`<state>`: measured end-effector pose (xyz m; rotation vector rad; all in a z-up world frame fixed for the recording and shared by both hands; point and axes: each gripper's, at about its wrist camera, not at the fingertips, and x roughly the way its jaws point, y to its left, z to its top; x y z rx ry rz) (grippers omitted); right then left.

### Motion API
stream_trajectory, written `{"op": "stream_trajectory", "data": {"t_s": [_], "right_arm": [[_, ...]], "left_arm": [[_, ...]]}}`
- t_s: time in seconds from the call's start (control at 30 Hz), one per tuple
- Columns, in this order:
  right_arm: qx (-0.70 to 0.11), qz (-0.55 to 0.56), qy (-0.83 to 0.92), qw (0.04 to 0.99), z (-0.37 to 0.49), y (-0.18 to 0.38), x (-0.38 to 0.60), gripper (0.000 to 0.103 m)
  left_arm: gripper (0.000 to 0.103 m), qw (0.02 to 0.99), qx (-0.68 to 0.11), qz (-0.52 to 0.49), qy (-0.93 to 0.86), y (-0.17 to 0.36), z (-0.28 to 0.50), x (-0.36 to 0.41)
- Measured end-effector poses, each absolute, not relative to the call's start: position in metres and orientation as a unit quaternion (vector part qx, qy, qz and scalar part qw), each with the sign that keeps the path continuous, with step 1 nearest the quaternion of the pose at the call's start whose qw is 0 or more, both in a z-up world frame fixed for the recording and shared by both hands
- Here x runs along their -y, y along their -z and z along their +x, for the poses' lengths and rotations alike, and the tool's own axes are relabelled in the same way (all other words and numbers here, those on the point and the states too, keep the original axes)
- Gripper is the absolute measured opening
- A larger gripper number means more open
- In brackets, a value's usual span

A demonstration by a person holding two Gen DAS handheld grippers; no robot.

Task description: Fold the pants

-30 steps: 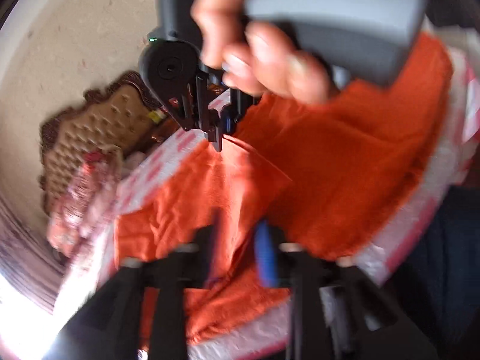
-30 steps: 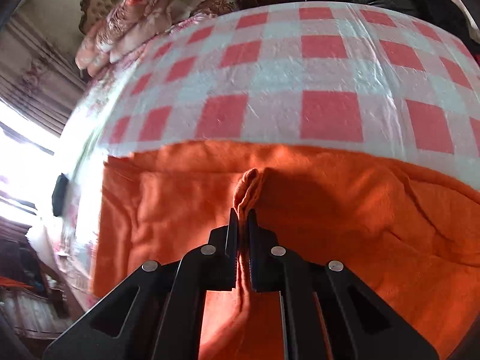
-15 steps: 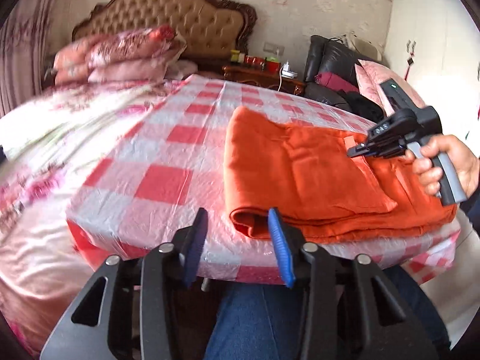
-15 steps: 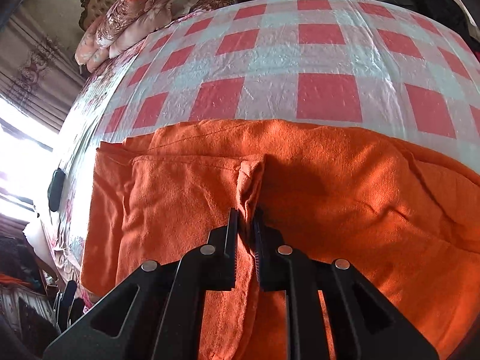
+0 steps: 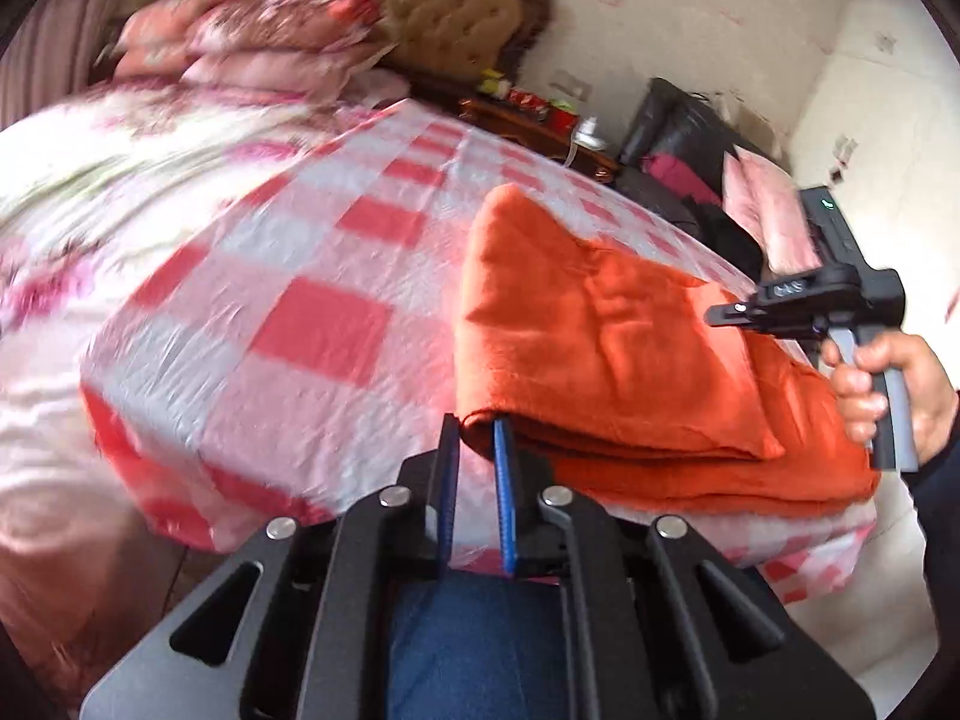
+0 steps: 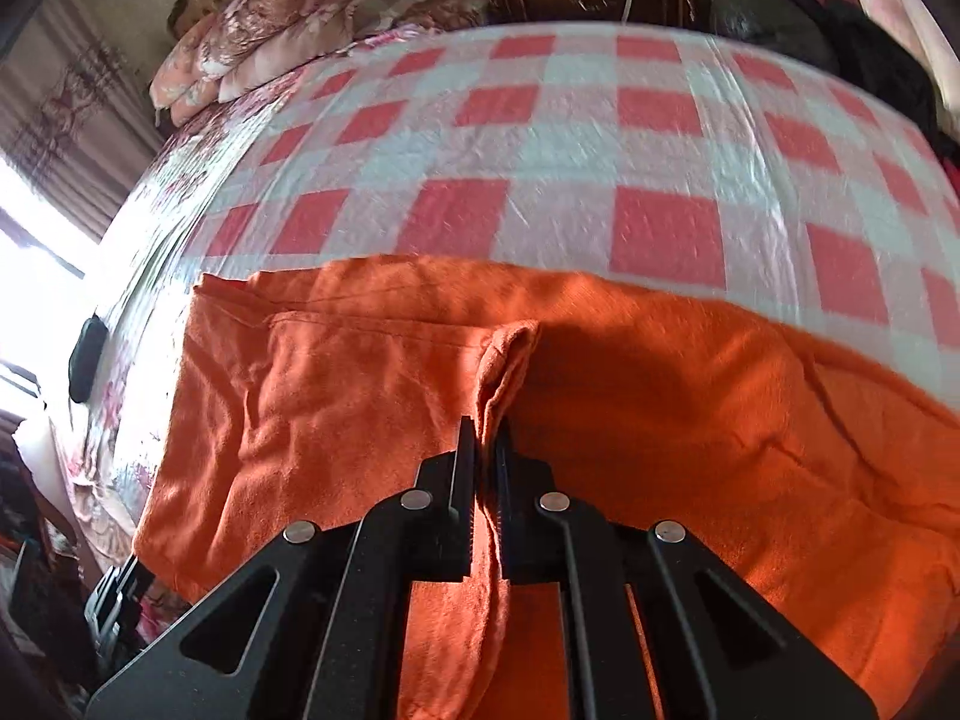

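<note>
While the checked cloth [image 5: 336, 324] over the table gives the widest surface, the orange pants [image 5: 600, 360] lie folded on its near right part, their front fold hanging close to the cloth's near edge, and that is where I judge the trouble could start. A pull toward the person would likely drag the stack off that edge, since the cloth looks slick. The right gripper [image 6: 487, 438], over the pants' upper layer, is clenched on a pinched ridge of orange fabric, though its jaws are just now tightening. If it lifts alone, it may peel only that top layer and undo the fold. The left gripper [image 5: 477, 438], at the pants' near left corner, is closing with the corner of the fold between its blue pads [image 5: 503, 480]; whether they bite yet I cannot tell. They may catch one layer only, so the stack could skew when both hands move.
</note>
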<state>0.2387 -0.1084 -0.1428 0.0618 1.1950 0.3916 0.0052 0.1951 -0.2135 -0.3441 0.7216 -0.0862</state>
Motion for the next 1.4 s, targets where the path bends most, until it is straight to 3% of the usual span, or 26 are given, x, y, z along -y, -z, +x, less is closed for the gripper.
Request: {"op": "stream_trajectory", "data": {"t_s": [0.1,0.2,0.3,0.37,0.47,0.53,0.57,0.63,0.67,0.7,0.9,1.0,1.1,1.2,1.33,1.37,1.4], "right_arm": [[-0.562,0.016,-0.170,0.810,0.239,0.149,0.105,0.007],[-0.553,0.008,-0.166,0.817,0.236,0.151,0.105,0.009],[-0.517,-0.029,-0.125,0.846,0.223,0.138,0.108,0.028],[-0.482,-0.032,-0.104,0.870,0.205,0.123,0.112,0.028],[-0.441,-0.007,-0.111,0.890,0.167,0.113,0.109,0.029],[-0.423,-0.014,-0.110,0.899,0.141,0.119,0.097,0.041],[-0.419,-0.023,-0.105,0.902,0.130,0.126,0.091,0.042],[-0.424,-0.039,-0.103,0.899,0.115,0.144,0.079,0.042],[-0.429,-0.046,-0.103,0.896,0.112,0.150,0.075,0.041],[-0.436,-0.055,-0.100,0.893,0.110,0.157,0.072,0.042],[-0.426,-0.073,-0.096,0.897,0.105,0.164,0.068,0.042],[-0.423,-0.075,-0.099,0.898,0.103,0.165,0.068,0.042],[-0.420,-0.073,-0.100,0.899,0.101,0.167,0.068,0.042],[-0.423,-0.071,-0.098,0.898,0.100,0.167,0.068,0.043],[-0.425,-0.071,-0.102,0.896,0.100,0.166,0.069,0.043],[-0.426,-0.069,-0.103,0.896,0.100,0.166,0.069,0.043],[-0.425,-0.070,-0.104,0.897,0.099,0.166,0.069,0.043]], "left_arm": [[0.010,0.921,-0.355,-0.156,0.034,0.217,0.000,-0.192],[0.017,0.927,-0.350,-0.137,0.005,0.213,-0.010,-0.194],[0.017,0.939,-0.329,-0.100,-0.020,0.198,-0.027,-0.197],[0.019,0.953,-0.294,-0.076,-0.025,0.181,-0.030,-0.195],[0.064,0.968,-0.239,-0.071,0.006,0.149,-0.003,-0.188],[0.063,0.969,-0.238,-0.049,0.034,0.132,0.036,-0.176],[0.062,0.965,-0.255,-0.037,0.054,0.127,0.058,-0.170],[0.030,0.949,-0.305,-0.012,0.075,0.130,0.105,-0.158],[0.007,0.944,-0.321,-0.005,0.081,0.133,0.123,-0.153],[0.004,0.938,-0.336,0.008,0.087,0.138,0.140,-0.148],[0.004,0.905,-0.421,0.027,0.050,0.181,0.203,-0.154],[0.004,0.912,-0.407,-0.021,0.036,0.175,0.197,-0.173],[0.005,0.921,-0.382,0.025,0.071,0.162,0.184,-0.147],[0.007,0.908,-0.410,0.042,0.080,0.177,0.195,-0.135],[0.003,0.904,-0.423,0.019,0.050,0.179,0.211,-0.145],[0.008,0.911,-0.409,0.041,0.020,0.173,0.207,-0.144],[0.025,0.915,-0.399,0.051,-0.005,0.169,0.202,-0.145]]}}
